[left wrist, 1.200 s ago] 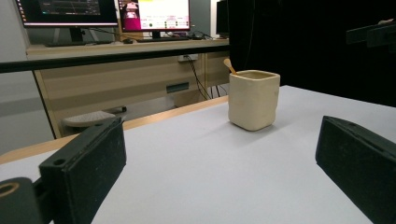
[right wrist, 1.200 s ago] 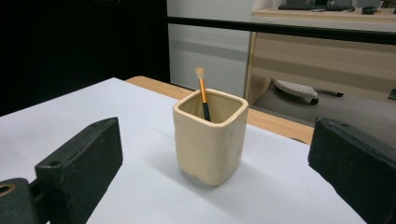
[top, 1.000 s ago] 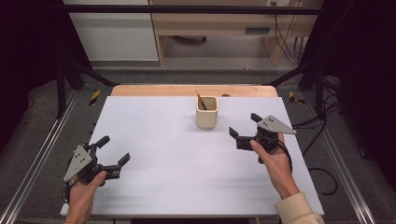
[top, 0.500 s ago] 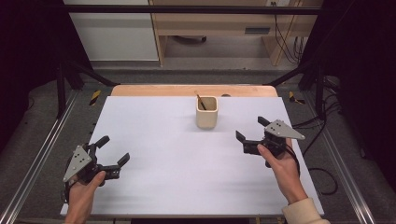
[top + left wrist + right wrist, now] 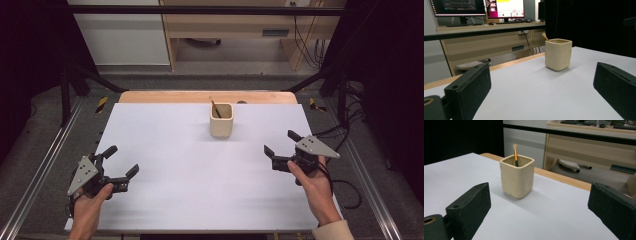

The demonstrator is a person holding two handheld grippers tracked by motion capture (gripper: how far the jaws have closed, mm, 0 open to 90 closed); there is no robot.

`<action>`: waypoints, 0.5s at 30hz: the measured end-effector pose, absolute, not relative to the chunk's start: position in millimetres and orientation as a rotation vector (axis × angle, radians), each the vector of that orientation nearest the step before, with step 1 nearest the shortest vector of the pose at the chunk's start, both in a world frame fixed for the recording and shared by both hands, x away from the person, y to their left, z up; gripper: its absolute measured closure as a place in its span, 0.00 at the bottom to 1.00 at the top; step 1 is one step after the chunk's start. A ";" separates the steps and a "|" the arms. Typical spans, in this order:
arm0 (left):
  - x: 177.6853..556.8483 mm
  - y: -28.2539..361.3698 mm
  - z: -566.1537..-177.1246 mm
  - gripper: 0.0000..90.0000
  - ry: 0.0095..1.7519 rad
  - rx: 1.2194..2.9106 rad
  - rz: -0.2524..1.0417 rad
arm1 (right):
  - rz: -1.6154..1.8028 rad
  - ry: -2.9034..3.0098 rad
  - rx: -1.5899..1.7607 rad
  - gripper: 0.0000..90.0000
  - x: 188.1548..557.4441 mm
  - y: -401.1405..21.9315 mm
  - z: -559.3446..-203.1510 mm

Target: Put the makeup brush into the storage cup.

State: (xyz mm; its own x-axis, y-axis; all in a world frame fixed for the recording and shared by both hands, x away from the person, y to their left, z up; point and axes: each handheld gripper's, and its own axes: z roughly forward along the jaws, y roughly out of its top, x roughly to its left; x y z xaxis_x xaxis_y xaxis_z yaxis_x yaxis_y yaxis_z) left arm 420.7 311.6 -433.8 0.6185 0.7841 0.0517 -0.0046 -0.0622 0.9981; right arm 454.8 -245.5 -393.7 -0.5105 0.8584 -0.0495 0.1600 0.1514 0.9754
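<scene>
A cream square cup (image 5: 221, 120) stands upright near the far middle of the white table top (image 5: 190, 180), with a thin brush (image 5: 215, 108) leaning inside it. The cup (image 5: 558, 54) and the brush tip (image 5: 545, 36) show ahead of the left jaws. The right gripper view has the cup (image 5: 517, 176) and brush (image 5: 515, 153) close in front. My left gripper (image 5: 120, 163) rests open at the near left, far from the cup. Open too, my right gripper (image 5: 281, 143) hangs to the right of the cup with nothing between its fingers.
A wooden strip (image 5: 165, 96) edges the table's far side. Metal rails (image 5: 35, 180) run along both sides. Beyond stand a wooden desk (image 5: 486, 47) with monitors (image 5: 505, 8) and a white cabinet (image 5: 120, 35). Cables (image 5: 345, 190) trail off the right edge.
My right gripper has drawn back toward the near right, away from the cup, still open. The left gripper has barely moved.
</scene>
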 end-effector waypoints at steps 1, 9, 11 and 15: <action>420.6 311.5 -433.7 0.01 0.683 1.508 0.736 | 1.400 1.794 0.973 0.05 454.0 -246.9 -394.6; 420.4 311.7 -433.9 0.00 0.683 1.507 0.738 | 1.377 1.780 0.981 0.05 445.6 -260.7 -404.4; 420.4 311.9 -433.9 0.00 0.682 1.506 0.738 | 1.374 1.775 0.984 0.05 443.9 -264.1 -407.0; 420.7 311.3 -434.3 0.00 0.679 1.510 0.735 | 1.374 1.766 0.993 0.05 439.4 -270.5 -411.0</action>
State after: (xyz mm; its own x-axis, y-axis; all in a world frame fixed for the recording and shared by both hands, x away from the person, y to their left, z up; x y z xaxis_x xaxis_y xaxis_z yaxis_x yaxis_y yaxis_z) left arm 420.7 311.3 -434.3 0.6224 0.7808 0.0545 -0.0069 -0.0641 0.9979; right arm 439.4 -270.5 -411.0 -0.4778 0.8765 -0.0587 0.1588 0.1519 0.9756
